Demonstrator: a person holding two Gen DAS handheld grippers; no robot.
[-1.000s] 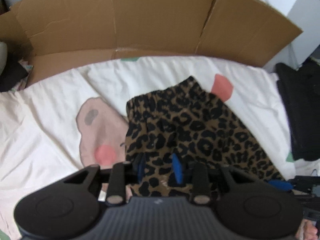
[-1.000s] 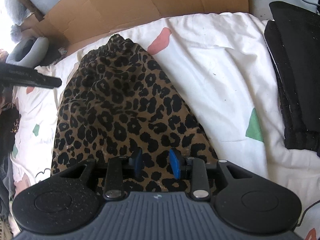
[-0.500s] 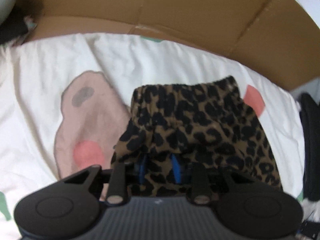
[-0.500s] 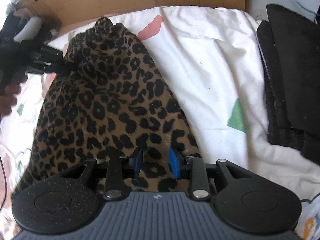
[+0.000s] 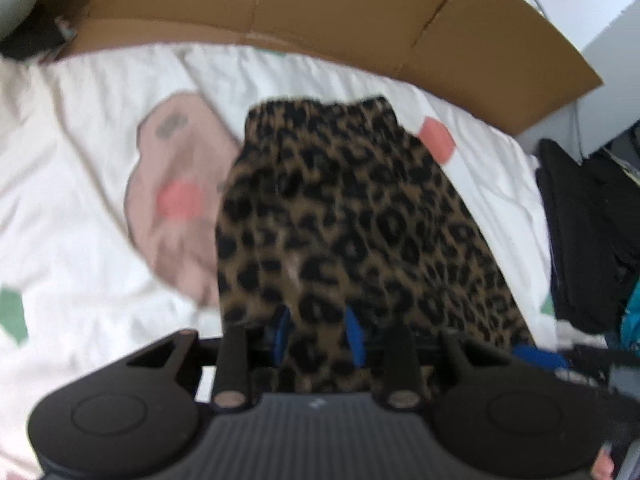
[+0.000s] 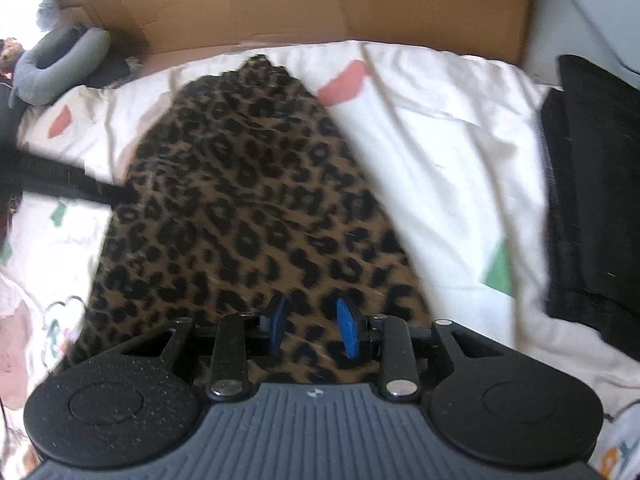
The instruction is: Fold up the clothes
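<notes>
A leopard-print garment (image 5: 344,208) lies lengthwise on the white printed bed sheet (image 5: 80,240), its gathered waistband at the far end. My left gripper (image 5: 320,334) has a fold of the near left hem bunched between its blue pads, and its jaws are opening slightly. My right gripper (image 6: 312,326) is shut on the near right hem of the garment (image 6: 248,184). In the right wrist view the left gripper (image 6: 68,184) shows as a dark bar at the cloth's left edge. Both views are blurred.
Flattened brown cardboard (image 5: 280,4) stands along the far side of the bed. A stack of black clothes (image 6: 592,200) lies on the right. A grey neck pillow (image 6: 60,64) sits at the far left corner.
The left gripper went up toward the waistband with the cloth's left edge and has come back down and nearer. The garment lies longer again. The right gripper has hardly moved.
</notes>
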